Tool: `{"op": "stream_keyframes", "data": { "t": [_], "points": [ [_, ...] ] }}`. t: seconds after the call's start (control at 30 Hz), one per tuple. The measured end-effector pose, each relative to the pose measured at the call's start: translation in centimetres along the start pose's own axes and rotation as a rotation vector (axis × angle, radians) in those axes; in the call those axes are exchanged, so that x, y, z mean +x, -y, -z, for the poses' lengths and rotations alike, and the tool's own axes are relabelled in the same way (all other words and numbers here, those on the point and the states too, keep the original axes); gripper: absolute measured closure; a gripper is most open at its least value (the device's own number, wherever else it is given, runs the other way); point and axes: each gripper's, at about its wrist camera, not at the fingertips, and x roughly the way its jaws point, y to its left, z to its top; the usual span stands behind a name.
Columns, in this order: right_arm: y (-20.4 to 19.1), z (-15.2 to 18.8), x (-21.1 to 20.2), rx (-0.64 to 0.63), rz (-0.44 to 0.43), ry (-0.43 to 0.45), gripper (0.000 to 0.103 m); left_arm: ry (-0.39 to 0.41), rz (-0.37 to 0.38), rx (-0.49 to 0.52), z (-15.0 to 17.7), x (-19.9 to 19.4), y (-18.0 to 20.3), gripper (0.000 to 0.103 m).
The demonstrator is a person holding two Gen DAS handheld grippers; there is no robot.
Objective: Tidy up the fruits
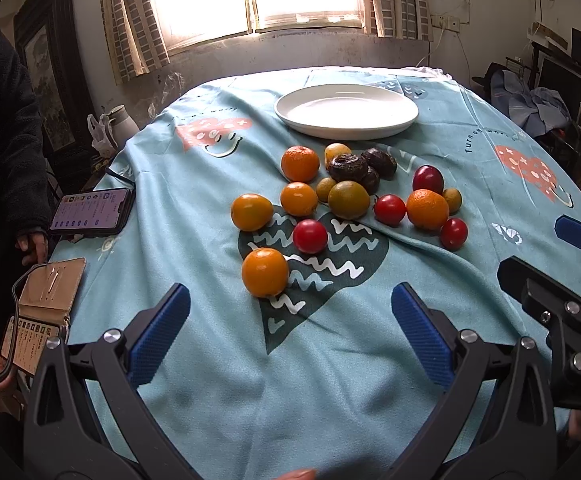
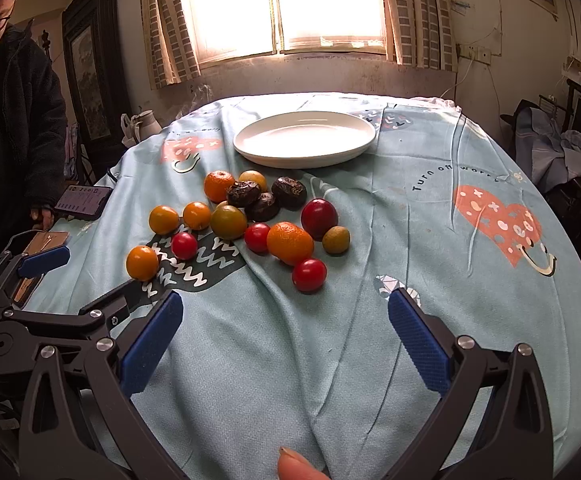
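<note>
On the blue tablecloth (image 1: 210,360) | fruits (image 1: 346,196) are seen loose in a cluster, just before the white plate (image 1: 346,110) | plate is found bare, 0 fruits moved | left gripper (image 1: 290,328) and right gripper (image 2: 286,336) are held wide, nothing gripped | all sorting is judged left.
</note>
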Motion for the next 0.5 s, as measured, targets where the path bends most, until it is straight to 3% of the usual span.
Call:
{"op": "stream_keyframes", "data": {
  "t": [0.5],
  "points": [
    [0.06, -0.03, 0.04, 0.0, -0.001, -0.001, 0.001, -0.009, -0.002, 0.007, 0.08, 0.31, 0.07, 0.002]
  ]
}}
